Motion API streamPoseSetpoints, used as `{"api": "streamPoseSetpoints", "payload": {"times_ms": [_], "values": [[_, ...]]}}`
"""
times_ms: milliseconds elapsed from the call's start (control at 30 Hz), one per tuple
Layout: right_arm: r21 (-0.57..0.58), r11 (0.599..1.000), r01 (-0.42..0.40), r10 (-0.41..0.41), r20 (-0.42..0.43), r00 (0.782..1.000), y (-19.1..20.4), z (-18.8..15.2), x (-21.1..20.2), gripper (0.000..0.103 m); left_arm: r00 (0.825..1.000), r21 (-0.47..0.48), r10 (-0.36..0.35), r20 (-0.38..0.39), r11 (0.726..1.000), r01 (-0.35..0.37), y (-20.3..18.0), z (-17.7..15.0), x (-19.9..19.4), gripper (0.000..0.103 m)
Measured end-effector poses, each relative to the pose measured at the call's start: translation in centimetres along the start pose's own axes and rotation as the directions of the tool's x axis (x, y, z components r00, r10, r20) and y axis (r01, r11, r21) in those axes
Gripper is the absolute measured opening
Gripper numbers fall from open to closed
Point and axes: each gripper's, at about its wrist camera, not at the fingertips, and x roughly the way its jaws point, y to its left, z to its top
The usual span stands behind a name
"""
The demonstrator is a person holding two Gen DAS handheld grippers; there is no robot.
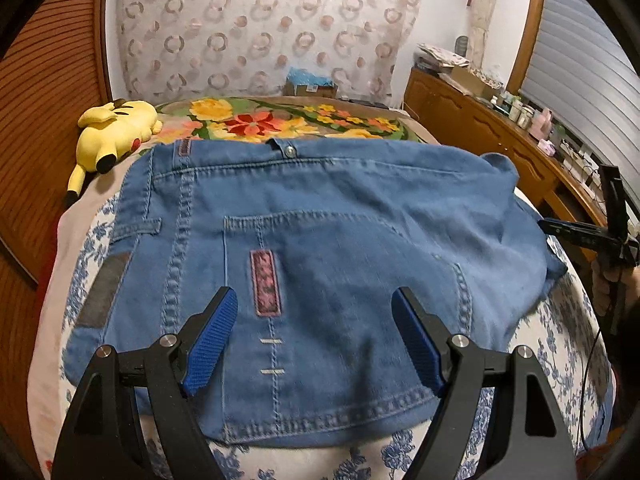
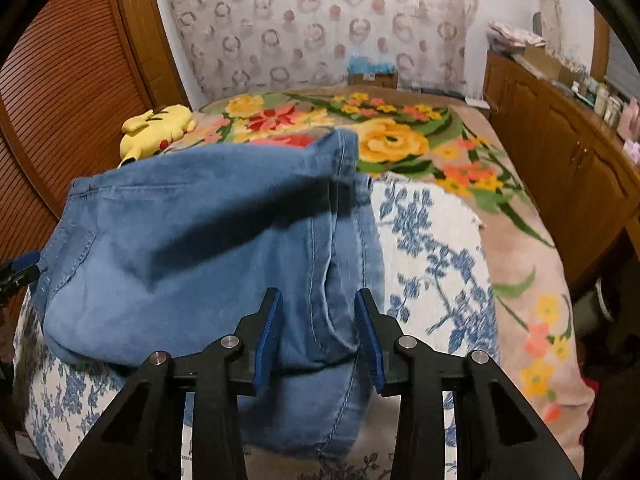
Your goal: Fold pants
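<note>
Blue denim pants (image 1: pixel 320 220) lie folded on the bed, waistband and button at the far side, a back pocket with a pink patch facing up. My left gripper (image 1: pixel 314 294) hovers over the near part of the pants, jaws wide apart and nothing between the pads. In the right wrist view the pants (image 2: pixel 180 248) form a rumpled pile with a thick fold at their right edge. My right gripper (image 2: pixel 318 300) stands over that fold, partly open, the pads clear of the cloth. The right gripper (image 1: pixel 568 230) also shows at the pants' right edge in the left wrist view.
The bed carries a blue-and-white floral sheet (image 2: pixel 432 248) and a bright flowered blanket (image 2: pixel 400 140) beyond it. A yellow plush toy (image 1: pixel 116 128) lies at the far left. A wooden dresser (image 1: pixel 480 128) with bottles runs along the right, slatted wooden doors (image 1: pixel 48 80) along the left.
</note>
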Motion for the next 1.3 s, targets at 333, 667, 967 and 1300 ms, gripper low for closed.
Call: {"api": "streamPoseSetpoints", "payload": {"times_ms": [333,667,967,1300], "values": [[0.002,1.0,-0.028,0.028,0.083,0.996,0.5,0.4,-4.5,0.001,1.0,-0.009,0.002,-0.003,1.0,-0.002,-0.1,-1.0,-0.1,0.08],[0.037,0.999,0.017,-0.02,0.066,0.998,-1.0,-5.1,-7.2,0.001,0.999,-0.017,0.027,0.02,1.0,-0.027,0.6,-1.5,-1.5,0.08],[0.119,0.992,0.034,-0.039,0.039,0.998,-1.2,-6.7,-4.0,0.007,0.998,-0.032,0.061,0.018,0.998,-0.06,1.7,-1.9,-1.9,0.08],[0.178,0.984,0.027,-0.022,-0.029,0.999,-0.5,-6.0,-2.2,0.04,0.995,-0.066,0.095,0.007,0.993,-0.095,3.7,-2.6,-2.1,0.08]]}}
